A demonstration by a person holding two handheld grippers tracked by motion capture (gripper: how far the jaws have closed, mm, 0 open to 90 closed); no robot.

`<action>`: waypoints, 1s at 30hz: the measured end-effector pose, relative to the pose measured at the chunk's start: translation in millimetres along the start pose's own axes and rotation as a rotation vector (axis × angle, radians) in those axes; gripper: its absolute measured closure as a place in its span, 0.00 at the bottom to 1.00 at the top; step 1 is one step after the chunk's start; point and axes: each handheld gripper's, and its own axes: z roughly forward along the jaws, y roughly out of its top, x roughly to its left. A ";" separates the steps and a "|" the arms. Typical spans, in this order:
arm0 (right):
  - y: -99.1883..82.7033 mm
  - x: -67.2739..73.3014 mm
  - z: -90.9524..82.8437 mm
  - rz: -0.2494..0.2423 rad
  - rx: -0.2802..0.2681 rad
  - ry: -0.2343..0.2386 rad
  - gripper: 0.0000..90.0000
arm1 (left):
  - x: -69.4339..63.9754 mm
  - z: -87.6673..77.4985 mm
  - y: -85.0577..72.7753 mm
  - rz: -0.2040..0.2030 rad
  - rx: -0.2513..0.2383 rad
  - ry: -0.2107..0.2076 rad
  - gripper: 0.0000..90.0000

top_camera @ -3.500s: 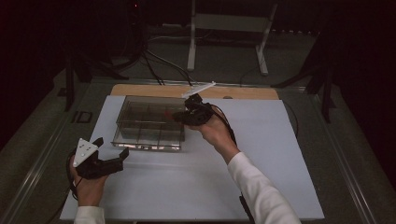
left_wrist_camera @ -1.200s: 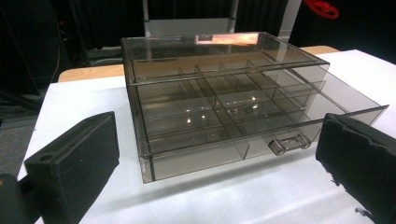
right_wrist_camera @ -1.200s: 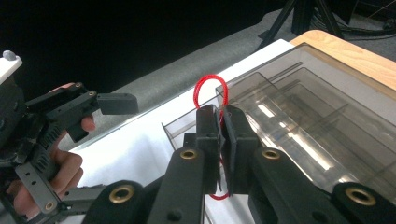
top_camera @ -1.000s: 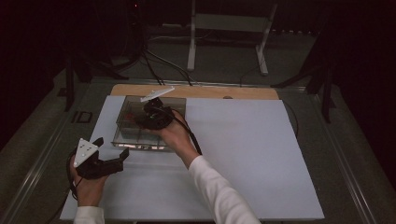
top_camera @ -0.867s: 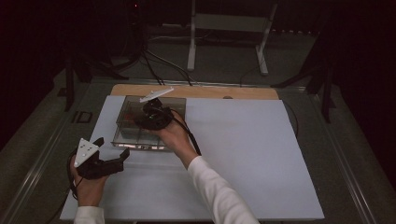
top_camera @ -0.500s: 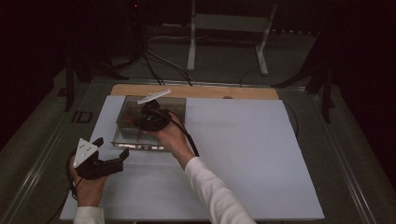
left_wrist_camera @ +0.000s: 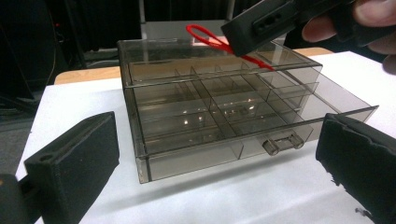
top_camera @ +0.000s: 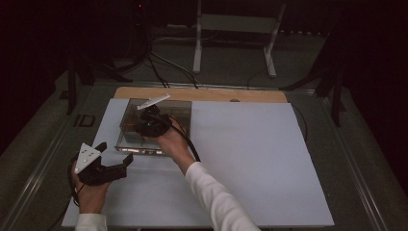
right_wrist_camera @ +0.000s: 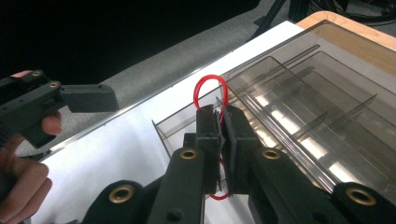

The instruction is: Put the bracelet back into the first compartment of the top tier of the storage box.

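A dark room surrounds a counter (top_camera: 250, 159) covered with a white sheet, where a clear plastic drawer box (top_camera: 155, 126) sits with its divided drawer pulled partly out. The right hand-held gripper (right_wrist_camera: 219, 122) is clamped on a red rubber band (right_wrist_camera: 208, 89), holding it just above the drawer's compartments, probably so it can be dropped into one. The left hand-held gripper (top_camera: 114, 163) rests near the box's front, jaws spread and empty, likely waiting to push the drawer shut.

Bare white mat (top_camera: 250, 159) beside organizer box (top_camera: 180, 113)
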 end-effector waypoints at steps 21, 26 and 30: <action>-4.5 7.5 25.1 -0.014 0.051 -0.007 0.96 | 2.8 -3.6 0.1 -0.016 -0.015 0.005 0.01; -6.2 8.9 33.0 0.003 0.046 -0.011 0.72 | 3.5 -4.6 0.3 -0.015 -0.017 0.006 0.01; -6.0 7.0 33.7 0.031 0.039 -0.009 0.38 | 4.4 -5.1 0.1 -0.022 -0.022 0.008 0.01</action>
